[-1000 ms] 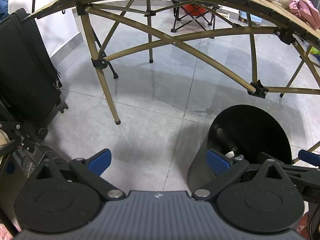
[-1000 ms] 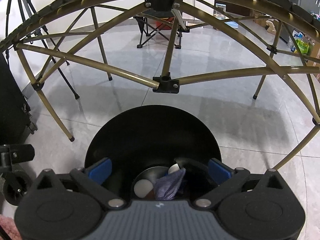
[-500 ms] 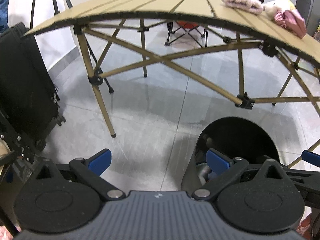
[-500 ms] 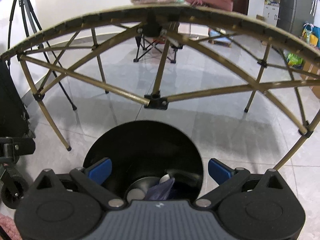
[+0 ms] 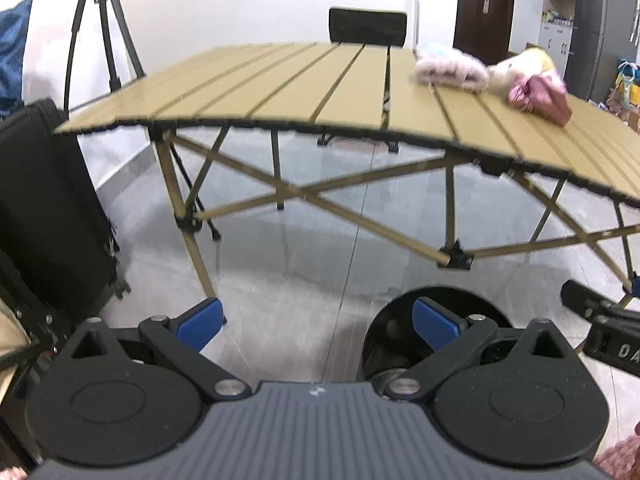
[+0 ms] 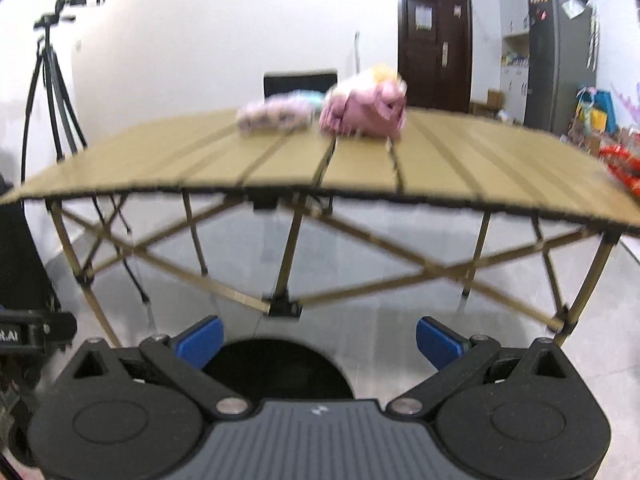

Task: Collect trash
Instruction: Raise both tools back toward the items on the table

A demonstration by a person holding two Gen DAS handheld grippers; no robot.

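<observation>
Two grippers are up in front of a folding table, both with blue-padded fingers spread wide and nothing between them. From the left wrist camera, the left gripper (image 5: 316, 320) hangs over grey floor tiles (image 5: 280, 280), with its right finger (image 5: 434, 322) over the rim of a round black bin (image 5: 380, 340) that stands on the floor just in front of the table's near edge. Something pale shows low inside the bin, too dark to make out. A black part of the other tool (image 5: 600, 320) pokes in at the right edge of that view. From the right wrist camera, the right gripper (image 6: 318, 340) sits straight above the same bin (image 6: 276, 368), whose dark mouth fills the gap between the fingers; its contents are hidden there. Beyond both grippers stands the table (image 5: 320, 96), tan slats on crossed tan legs. On its far right part lie a fluffy pale pink item (image 5: 450, 70) and, touching it on the right, a cream and pink soft toy (image 5: 536, 84); both are blurred in the right wrist view. A red wrapper (image 6: 620, 168) lies at the table's right edge in the right wrist view, smeared by blur. A black suitcase (image 5: 48, 208) stands left of the table, with a tripod (image 5: 100, 28) behind it by the white wall. A black chair back (image 5: 368, 26) rises behind the far edge.
</observation>
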